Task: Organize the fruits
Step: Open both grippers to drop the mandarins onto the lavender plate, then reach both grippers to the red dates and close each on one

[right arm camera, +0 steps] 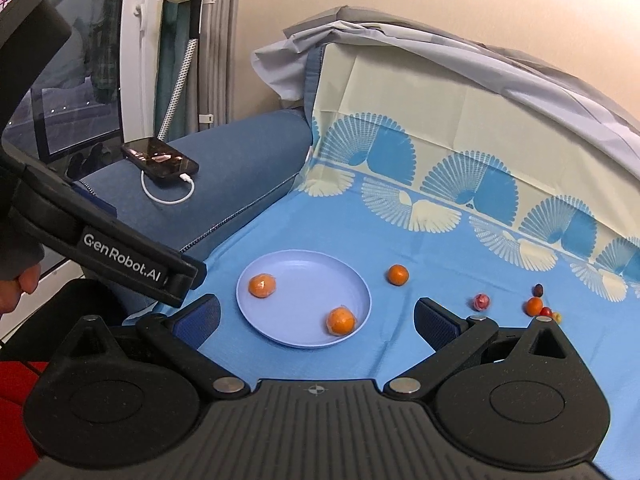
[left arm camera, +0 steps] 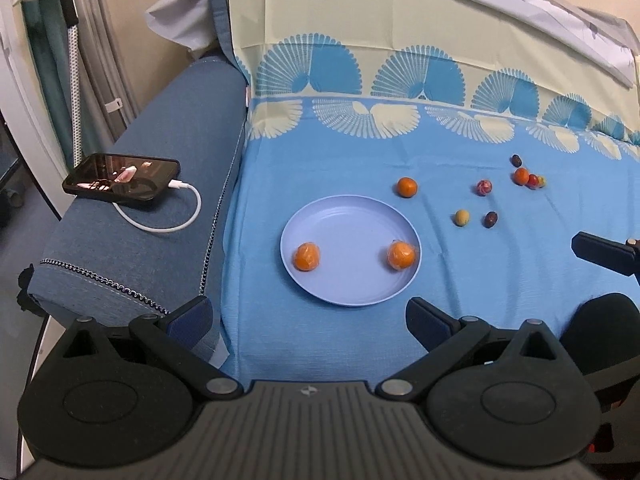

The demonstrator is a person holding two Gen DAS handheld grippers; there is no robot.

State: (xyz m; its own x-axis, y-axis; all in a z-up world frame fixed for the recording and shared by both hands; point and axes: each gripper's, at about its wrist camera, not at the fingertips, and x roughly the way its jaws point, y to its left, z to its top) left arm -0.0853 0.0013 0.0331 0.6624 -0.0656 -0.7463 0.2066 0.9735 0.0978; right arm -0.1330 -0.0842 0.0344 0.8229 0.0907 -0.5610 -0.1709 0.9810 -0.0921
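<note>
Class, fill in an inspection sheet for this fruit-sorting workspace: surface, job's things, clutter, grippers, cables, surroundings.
Surface: blue patterned cloth over a sofa seat.
Job's things: lilac plate holding two wrapped oranges; loose orange and small fruits on the cloth.
Clutter: phone on the armrest.
Grippers: left gripper and right gripper, jaws open, empty.
Cables: white charging cable plugged into the phone.
Surroundings: curtain, wall.
</note>
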